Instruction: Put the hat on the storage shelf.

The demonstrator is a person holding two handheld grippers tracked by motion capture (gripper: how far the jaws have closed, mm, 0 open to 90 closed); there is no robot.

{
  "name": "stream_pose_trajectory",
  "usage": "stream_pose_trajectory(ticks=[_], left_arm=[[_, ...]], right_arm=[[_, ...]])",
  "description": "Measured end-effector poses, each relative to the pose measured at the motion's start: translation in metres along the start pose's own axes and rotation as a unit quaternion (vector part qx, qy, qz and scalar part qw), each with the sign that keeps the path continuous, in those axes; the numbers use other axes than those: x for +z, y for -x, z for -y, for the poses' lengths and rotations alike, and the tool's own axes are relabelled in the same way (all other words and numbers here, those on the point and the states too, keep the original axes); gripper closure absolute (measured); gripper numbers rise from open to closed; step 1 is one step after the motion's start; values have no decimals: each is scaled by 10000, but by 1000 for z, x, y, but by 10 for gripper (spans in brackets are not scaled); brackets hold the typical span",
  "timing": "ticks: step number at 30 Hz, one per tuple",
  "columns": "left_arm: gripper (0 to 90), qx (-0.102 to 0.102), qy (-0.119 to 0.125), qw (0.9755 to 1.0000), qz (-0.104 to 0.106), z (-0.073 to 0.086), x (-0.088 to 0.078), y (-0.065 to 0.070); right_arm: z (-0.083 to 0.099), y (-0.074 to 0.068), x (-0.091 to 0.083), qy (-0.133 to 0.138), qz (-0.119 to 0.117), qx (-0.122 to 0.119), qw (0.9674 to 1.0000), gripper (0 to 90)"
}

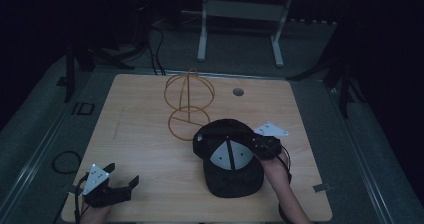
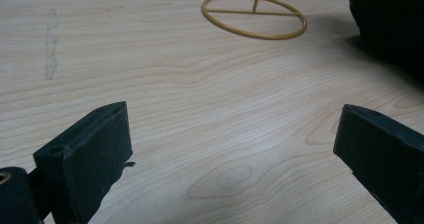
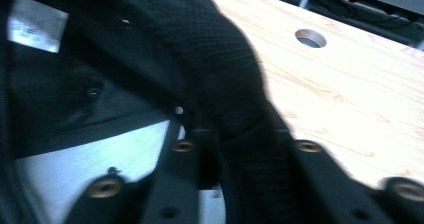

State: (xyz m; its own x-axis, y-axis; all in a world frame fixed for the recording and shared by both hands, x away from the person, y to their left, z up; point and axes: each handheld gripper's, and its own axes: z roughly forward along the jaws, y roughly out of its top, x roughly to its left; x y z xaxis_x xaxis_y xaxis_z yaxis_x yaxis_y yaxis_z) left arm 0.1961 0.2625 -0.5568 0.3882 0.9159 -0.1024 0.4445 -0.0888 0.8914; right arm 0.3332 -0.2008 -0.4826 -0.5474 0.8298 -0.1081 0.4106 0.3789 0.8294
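On the right half of the table (image 1: 150, 149) lies a black cap (image 1: 227, 159), upside down, its grey lining showing. Right gripper (image 1: 261, 146) has its jaws pinched on the cap's rim. Just behind the cap stands a gold wire stand (image 1: 189, 101). Left gripper (image 1: 117, 186) rests at the near left corner, jaws wide apart, holding nothing.

Dim room, wooden table (image 1: 150, 149), grey floor (image 1: 45, 109)

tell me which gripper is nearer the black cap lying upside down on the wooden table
Right. The right gripper has its jaws closed on the rim of the upturned black cap. The left gripper sits open near the table's front left corner, well apart from the cap.
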Motion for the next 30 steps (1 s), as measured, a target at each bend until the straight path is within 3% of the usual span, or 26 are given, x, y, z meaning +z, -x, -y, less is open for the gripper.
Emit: stream_pose_trajectory(ticks=[3, 17, 24, 30], left_arm=[[26, 8, 1, 10000, 31, 0, 0, 0], [26, 55, -88, 9999, 60, 0, 2, 3], [26, 96, -136, 9998, 122, 0, 3, 4], [26, 167, -128, 9996, 187, 0, 4, 9]], right_arm=[[-1, 1, 1, 10, -2, 68, 10000, 877], [-19, -13, -14, 400, -427, 130, 9982, 886], [-37, -20, -32, 720, -678, 138, 9950, 886], [-51, -26, -45, 960, -714, 18, 9928, 886]])
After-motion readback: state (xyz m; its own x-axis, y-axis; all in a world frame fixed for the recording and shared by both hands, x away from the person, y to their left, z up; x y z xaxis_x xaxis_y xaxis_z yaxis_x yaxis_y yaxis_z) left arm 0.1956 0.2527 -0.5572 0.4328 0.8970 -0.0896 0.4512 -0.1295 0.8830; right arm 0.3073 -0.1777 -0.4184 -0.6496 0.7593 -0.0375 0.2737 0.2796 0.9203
